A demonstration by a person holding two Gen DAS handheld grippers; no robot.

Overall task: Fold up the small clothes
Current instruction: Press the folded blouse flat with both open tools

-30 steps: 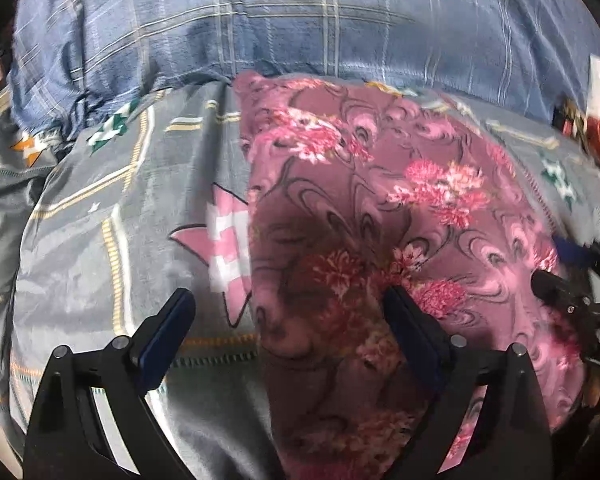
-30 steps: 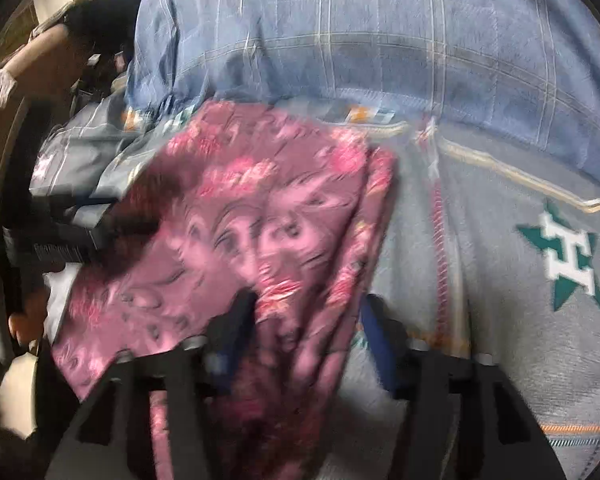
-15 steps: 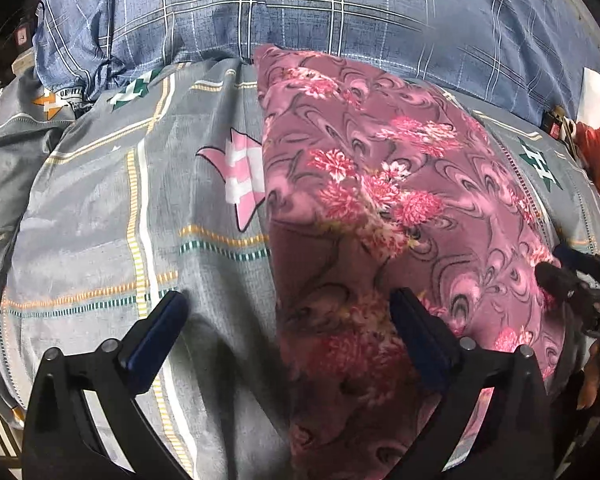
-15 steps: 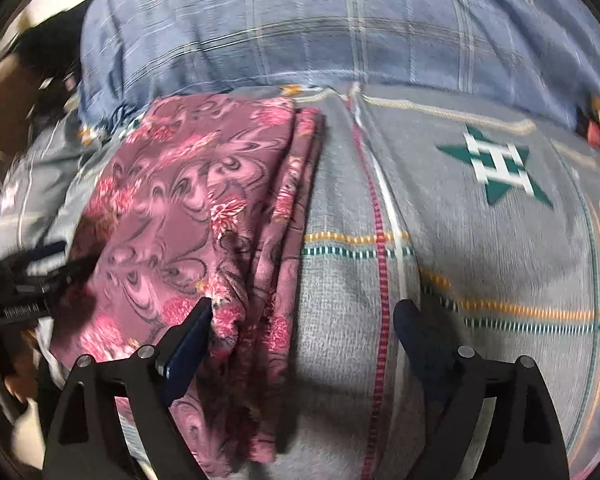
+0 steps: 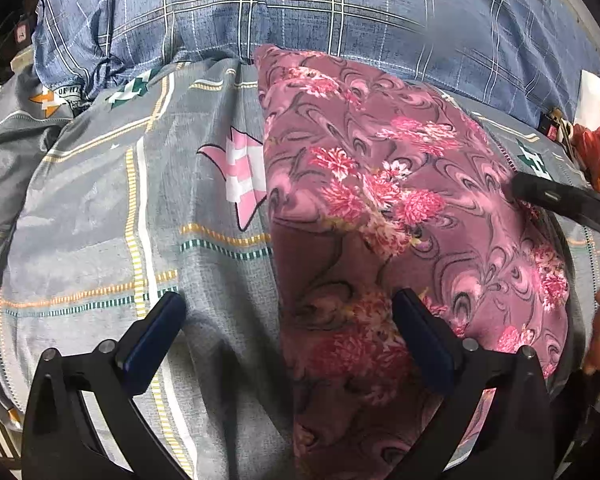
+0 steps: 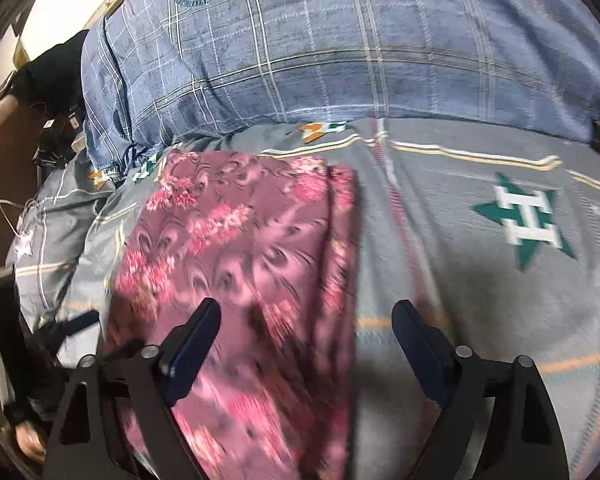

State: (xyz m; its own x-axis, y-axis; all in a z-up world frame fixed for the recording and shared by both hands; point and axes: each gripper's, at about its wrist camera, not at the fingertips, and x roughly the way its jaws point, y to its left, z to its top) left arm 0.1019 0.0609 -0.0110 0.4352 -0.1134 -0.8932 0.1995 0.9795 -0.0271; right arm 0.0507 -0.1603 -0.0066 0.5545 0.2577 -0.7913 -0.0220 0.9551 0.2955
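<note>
Left gripper point(image 5: 288, 334): jaws at their widest, holding nothing. Its left finger point(image 5: 156, 338) hangs over the bare grey patterned bedsheet point(image 5: 100, 220); its right finger point(image 5: 420, 340) hangs over the near end of the folded floral cloth point(image 5: 380, 208). Whether either pad touches the fabric cannot be told. The cloth's left fold edge runs between the two fingers.

Folded floral cloth: a mauve piece with pink flowers, lying flat on the bedsheet. Its long axis runs from the near edge of the bed to the far edge. Its far end stops just short of the blue checked quilt point(image 5: 340, 8) bunched along that edge. The left edge partly covers a pink star print point(image 5: 240, 172). In the right wrist view the cloth's right edge shows stacked layers.

Right gripper point(image 6: 306, 338): jaws moderately wide and closing, gripping nothing. The view is motion-blurred. Its left finger point(image 6: 194, 344) is over the cloth, its right finger point(image 6: 418, 344) over bare sheet, with the cloth's right edge between them. A green star print point(image 6: 524, 220) lies well to the right.
</note>
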